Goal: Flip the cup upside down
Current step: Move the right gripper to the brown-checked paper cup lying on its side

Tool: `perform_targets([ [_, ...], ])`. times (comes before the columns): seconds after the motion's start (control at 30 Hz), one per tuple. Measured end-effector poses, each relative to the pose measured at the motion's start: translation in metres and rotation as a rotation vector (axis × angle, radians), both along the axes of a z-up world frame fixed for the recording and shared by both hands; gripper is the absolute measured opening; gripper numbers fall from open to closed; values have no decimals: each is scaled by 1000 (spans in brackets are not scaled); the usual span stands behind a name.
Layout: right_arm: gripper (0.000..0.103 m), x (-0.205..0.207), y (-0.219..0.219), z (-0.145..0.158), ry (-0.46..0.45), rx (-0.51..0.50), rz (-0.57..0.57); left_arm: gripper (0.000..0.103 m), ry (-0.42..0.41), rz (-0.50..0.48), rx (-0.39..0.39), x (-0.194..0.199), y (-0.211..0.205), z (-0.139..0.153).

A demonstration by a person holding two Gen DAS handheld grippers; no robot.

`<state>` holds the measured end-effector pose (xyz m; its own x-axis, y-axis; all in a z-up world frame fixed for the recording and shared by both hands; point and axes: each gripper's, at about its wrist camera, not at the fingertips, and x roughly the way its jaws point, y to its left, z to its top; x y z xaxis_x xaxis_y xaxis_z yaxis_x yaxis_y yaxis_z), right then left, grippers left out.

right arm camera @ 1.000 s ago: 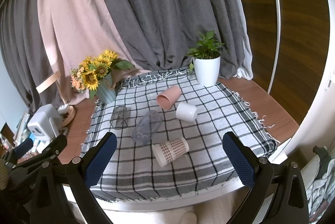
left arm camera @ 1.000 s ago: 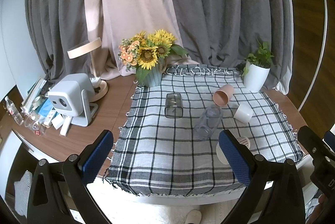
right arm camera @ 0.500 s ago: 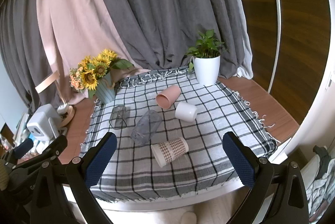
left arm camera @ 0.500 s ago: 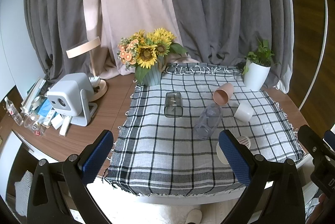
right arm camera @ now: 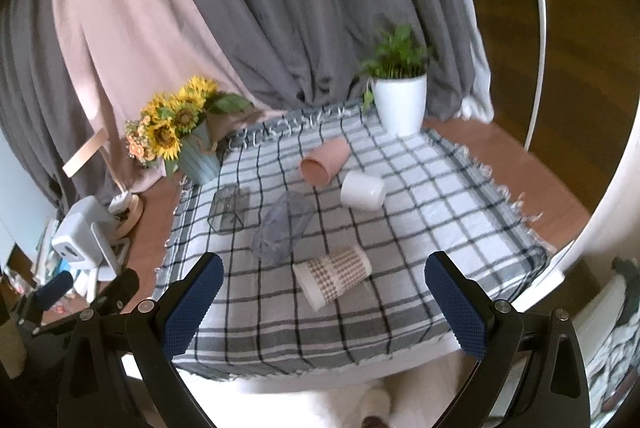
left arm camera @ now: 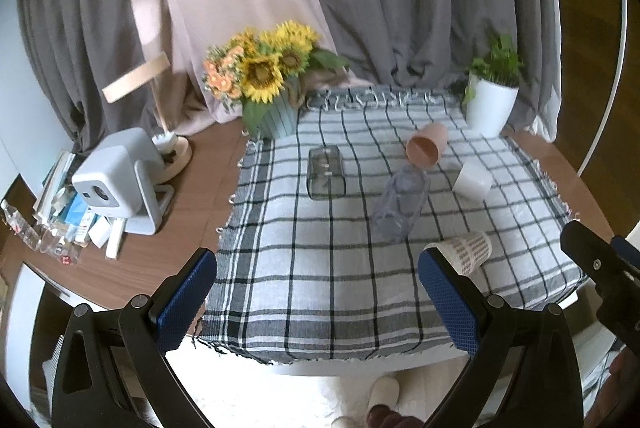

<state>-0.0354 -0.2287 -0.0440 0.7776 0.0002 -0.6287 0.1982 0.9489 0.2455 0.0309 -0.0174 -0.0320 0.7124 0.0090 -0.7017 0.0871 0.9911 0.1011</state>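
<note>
Your patterned cup (right arm camera: 333, 277) lies on its side, empty, at lower centre of the checked cloth (right arm camera: 420, 212), with the clear cup (right arm camera: 282, 227), white cup (right arm camera: 363, 190) and pink cup (right arm camera: 323, 163) toppled beyond. Since a second ago you've brought both views closer; your left gripper (left arm camera: 318, 298) and right gripper (right arm camera: 324, 302) are spread wide, holding nothing.

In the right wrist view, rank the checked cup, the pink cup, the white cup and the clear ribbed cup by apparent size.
1. clear ribbed cup and checked cup: look alike, and both lie nearer the camera, so no ranking
2. pink cup
3. white cup
</note>
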Motion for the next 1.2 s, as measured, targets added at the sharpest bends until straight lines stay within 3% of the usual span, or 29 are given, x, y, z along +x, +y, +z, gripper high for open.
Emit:
perform_targets([
  [0.4, 101, 73, -15, -62, 204, 209, 19, 103, 123, -54, 114, 55, -18, -45],
  [0.77, 101, 134, -34, -123, 397, 388, 18, 103, 189, -114, 166, 96, -40, -74],
  [1.2, 97, 172, -38, -171, 548, 465, -64, 103, 289, -191, 181, 139, -40, -105],
])
